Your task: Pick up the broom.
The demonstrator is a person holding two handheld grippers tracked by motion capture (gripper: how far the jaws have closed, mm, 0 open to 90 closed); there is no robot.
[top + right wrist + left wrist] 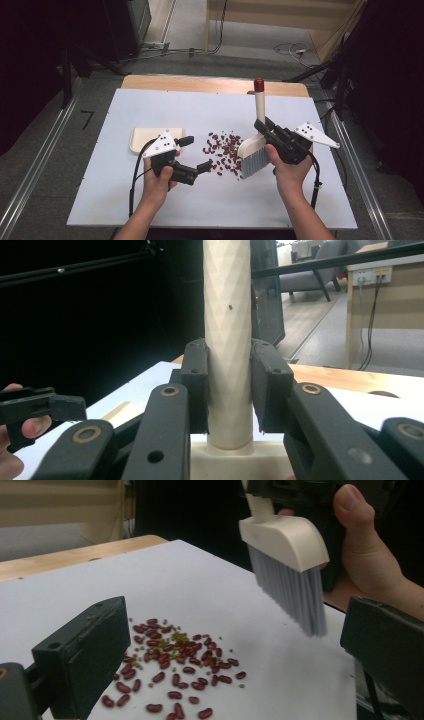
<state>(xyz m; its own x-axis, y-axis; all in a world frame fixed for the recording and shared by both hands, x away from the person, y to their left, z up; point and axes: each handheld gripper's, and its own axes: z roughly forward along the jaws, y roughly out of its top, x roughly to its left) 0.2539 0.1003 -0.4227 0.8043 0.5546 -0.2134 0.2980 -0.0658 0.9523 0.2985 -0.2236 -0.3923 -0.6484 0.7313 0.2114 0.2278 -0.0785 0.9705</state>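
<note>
— White sheeting covers the bench [150, 200], with a strip of bare wood along its far edge and grey floor, cables and dark stands beyond. What sits at the left?

— One cream dustpan [142, 137], lying flat just beyond the left gripper [195, 153], whose jaws stand wide apart with nothing between them.

— And the middle?

— One scatter of red beans [224, 151] lies between the two grippers. The left gripper view adds small greenish grains [176, 639] mixed among them, which the high view does not resolve.

— On the right?

— One cream brush [255, 150] with grey bristles and a red-tipped handle. The right gripper [267, 131] clamps that handle; its own view shows both jaws pressed against the shaft. The bristle tips hang near the beans' right edge.
</note>
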